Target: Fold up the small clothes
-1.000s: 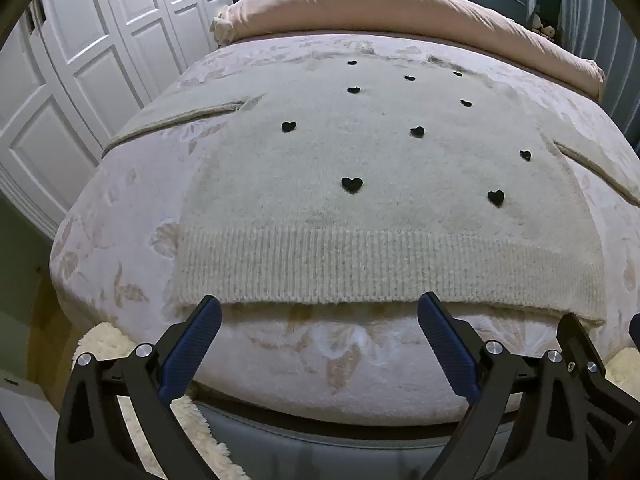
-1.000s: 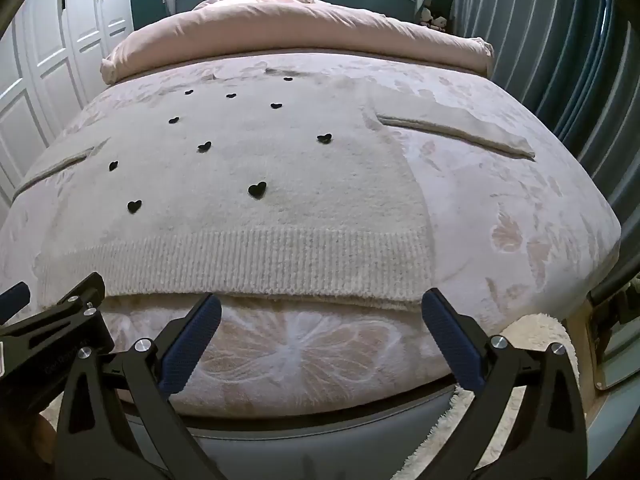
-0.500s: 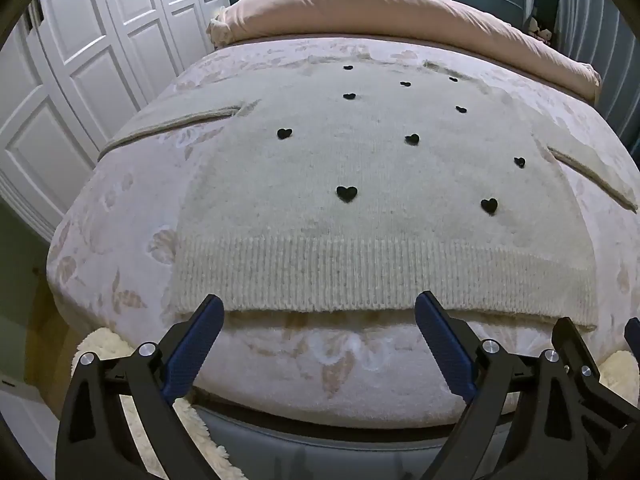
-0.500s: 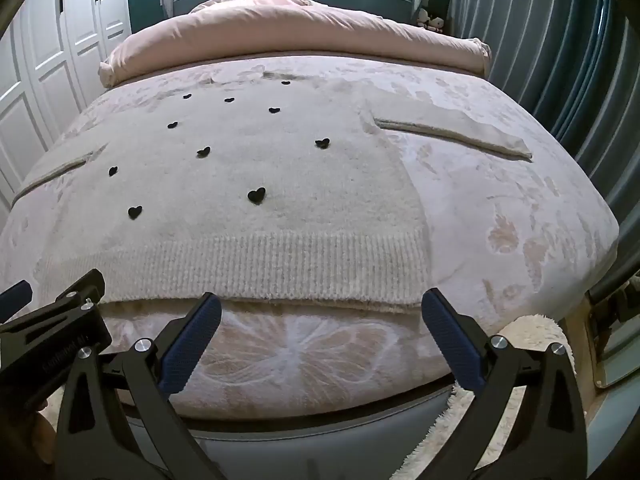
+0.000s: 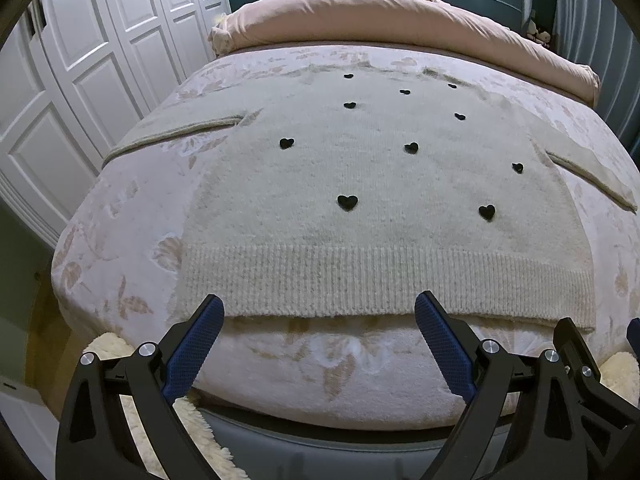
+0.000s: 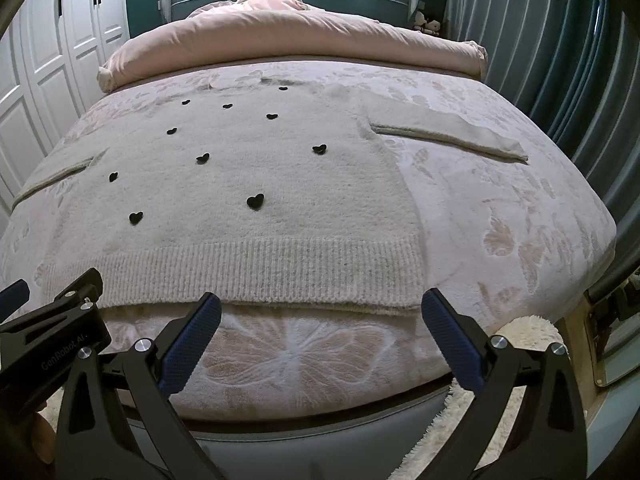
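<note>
A cream knit sweater (image 5: pixel 380 208) with small black hearts lies flat on the bed, both sleeves spread out sideways; it also shows in the right wrist view (image 6: pixel 248 216). Its ribbed hem (image 5: pixel 384 280) faces me. My left gripper (image 5: pixel 318 310) is open and empty, its blue fingertips just in front of the hem's left half. My right gripper (image 6: pixel 320 308) is open and empty, in front of the hem's right half (image 6: pixel 280 272). Part of the left gripper shows at the left edge of the right wrist view.
The bed has a pale floral cover (image 5: pixel 120 240) and a pink duvet (image 5: pixel 400 12) rolled at the head. White wardrobe doors (image 5: pixel 80 60) stand on the left, grey curtains (image 6: pixel 560 60) on the right. A fluffy rug (image 6: pixel 532 332) lies by the bed's foot.
Both grippers have moved slightly forward and nearer to the sweater's hem. Both stay open. The sweater has not moved.
</note>
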Demonstrator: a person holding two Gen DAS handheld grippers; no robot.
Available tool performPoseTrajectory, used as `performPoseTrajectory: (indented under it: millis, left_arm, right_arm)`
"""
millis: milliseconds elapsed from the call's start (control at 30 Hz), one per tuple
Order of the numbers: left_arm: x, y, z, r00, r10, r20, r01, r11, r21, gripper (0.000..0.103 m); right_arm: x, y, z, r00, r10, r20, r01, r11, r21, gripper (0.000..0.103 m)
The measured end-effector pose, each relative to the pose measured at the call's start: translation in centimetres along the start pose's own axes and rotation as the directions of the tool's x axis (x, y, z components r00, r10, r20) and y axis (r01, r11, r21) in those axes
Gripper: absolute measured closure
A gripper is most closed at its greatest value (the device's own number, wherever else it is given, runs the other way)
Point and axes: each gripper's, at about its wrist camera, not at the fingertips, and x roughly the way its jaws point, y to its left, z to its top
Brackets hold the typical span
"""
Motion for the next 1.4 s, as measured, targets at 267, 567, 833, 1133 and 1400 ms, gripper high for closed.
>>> performPoseTrajectory:
  millis: [267, 567, 833, 1133, 1400]
  left_arm:
    - [-0.45, -0.15, 0.09, 1.000, 0.012, 0.014, -0.012, 1.000, 0.015, 0.011]
    - [-0.53, -0.25, 0.09, 1.000, 0.015, 0.014, -0.015, 1.000, 0.015, 0.011]
    - [-0.52, -0.18, 0.04, 1.000, 0.013, 0.014, -0.013, 1.000, 0.015, 0.011]
    - [-0.50, -0.17, 0.01, 1.000, 0.013, 0.015, -0.013, 1.000, 0.016, 0.011]
    - [-0.63, -0.09, -0.06, 1.000, 0.014, 0.012, -0.014, 1.000, 0.015, 0.011]
  right_arm:
    - [-0.14, -0.07, 0.08, 1.000, -0.003, 0.004, 0.003, 1.000, 0.003, 0.005]
    - [-0.25, -0.11, 0.00, 1.000, -0.003, 0.004, 0.003, 1.000, 0.002, 0.005]
    - [-0.31, -0.17, -0.06, 1.000, -0.002, 0.005, 0.002, 1.000, 0.004, 0.005]
    - [-0.27, -0.19, -0.12, 1.000, 0.000, 0.004, 0.000, 1.000, 0.005, 0.005]
    - [-0.23, -0.29, -0.15, 1.000, 0.000, 0.003, 0.000, 1.000, 0.006, 0.005]
